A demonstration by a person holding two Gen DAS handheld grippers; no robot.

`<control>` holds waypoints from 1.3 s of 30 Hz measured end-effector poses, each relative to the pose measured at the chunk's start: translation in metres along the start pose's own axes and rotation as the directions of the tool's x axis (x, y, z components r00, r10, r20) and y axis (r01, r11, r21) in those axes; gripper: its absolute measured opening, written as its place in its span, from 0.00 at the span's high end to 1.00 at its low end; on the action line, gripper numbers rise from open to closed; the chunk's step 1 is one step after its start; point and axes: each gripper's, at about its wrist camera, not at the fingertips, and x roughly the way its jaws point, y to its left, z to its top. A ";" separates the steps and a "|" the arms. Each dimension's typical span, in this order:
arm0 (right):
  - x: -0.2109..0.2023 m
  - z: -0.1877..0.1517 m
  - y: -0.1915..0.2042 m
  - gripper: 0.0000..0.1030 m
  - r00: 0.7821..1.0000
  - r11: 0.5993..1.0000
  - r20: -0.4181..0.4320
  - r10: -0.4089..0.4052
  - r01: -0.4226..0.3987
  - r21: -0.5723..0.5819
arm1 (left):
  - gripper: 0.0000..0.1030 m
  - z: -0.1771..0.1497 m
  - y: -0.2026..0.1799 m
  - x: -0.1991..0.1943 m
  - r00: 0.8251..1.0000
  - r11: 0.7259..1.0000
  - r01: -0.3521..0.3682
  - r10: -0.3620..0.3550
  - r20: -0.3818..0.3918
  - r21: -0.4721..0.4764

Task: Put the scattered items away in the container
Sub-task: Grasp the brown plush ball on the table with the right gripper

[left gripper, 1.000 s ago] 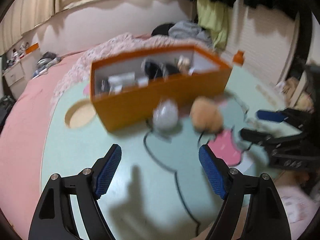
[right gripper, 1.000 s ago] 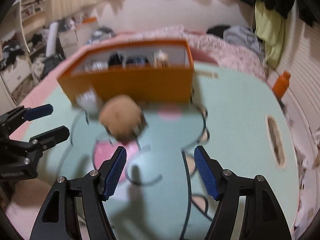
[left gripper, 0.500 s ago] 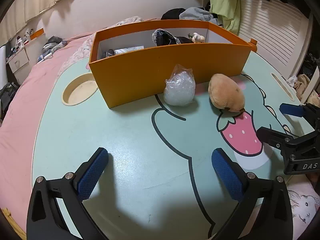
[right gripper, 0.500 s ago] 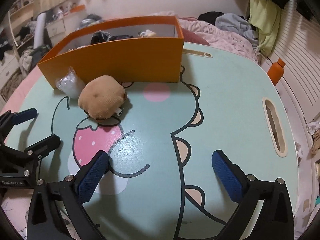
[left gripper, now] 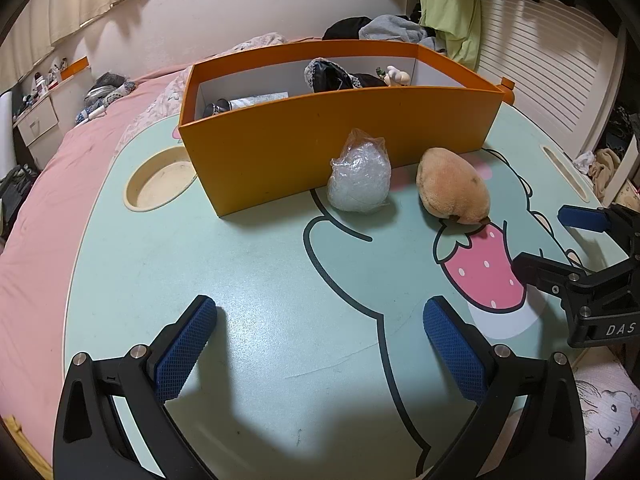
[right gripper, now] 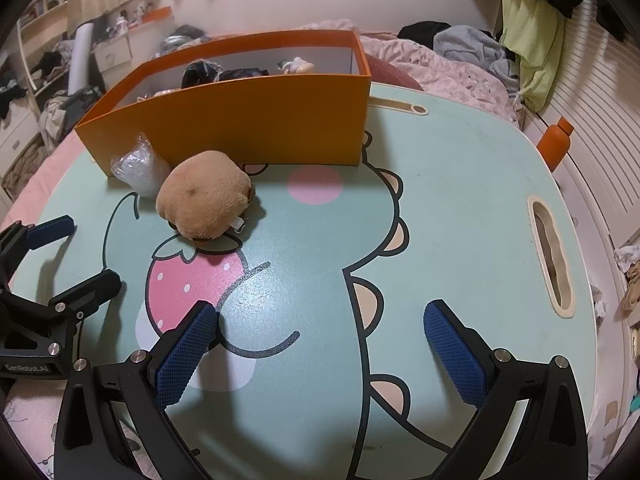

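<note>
On the desk (left gripper: 168, 264): mint-green top with a cartoon print, carrying everything below.
Box (left gripper: 320, 148): orange, open-topped, standing at the far side of the desk; already holding dark fabric, a small figure and a few other bits.
Plush toy (right gripper: 204, 200): tan, lying outside the box, near its front wall, head at the printed strawberry.
Plastic bag (left gripper: 359, 178): clear, crinkled, knotted on top, resting against the box front, just beside the plush toy.
Left claw (left gripper: 320, 354): spread wide, holding nothing, low over the near edge, facing the bag.
Right claw (right gripper: 322, 350): spread wide, holding nothing, plush toy ahead and to its left.
Progress: two loose items remaining outside the box, by the look of it.
Risk, bag: slippery film likely to squirm out of the pads, or to be shoved along the box wall instead of lifted.
Risk, plush toy: soft body likely to be pinched by a fold only, then dropped short of the rim.
Risk, crowding: both claws aimed at neighbouring items, so a clash possible if moved together.
Change since a second ago: blur gone, both claws opened wider, view settled.
</note>
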 end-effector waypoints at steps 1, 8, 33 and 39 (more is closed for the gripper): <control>0.000 0.000 0.000 0.00 1.000 1.000 0.000 0.000 0.000 0.000 | 0.00 0.000 0.001 0.000 1.000 1.000 0.000 0.000 0.000 0.000; 0.000 0.000 0.001 0.00 1.000 1.000 -0.001 0.000 0.000 -0.001 | 0.00 0.000 0.003 -0.001 1.000 1.000 0.003 -0.003 0.007 0.000; 0.001 0.044 0.039 0.16 0.991 0.991 0.080 0.110 -0.104 -0.078 | 0.00 0.000 0.004 -0.002 1.000 1.000 0.006 -0.006 0.014 -0.002; 0.020 0.052 0.046 0.50 0.990 0.989 0.031 0.139 -0.137 -0.058 | 0.00 0.000 0.005 -0.002 1.000 1.000 0.007 -0.007 0.015 -0.002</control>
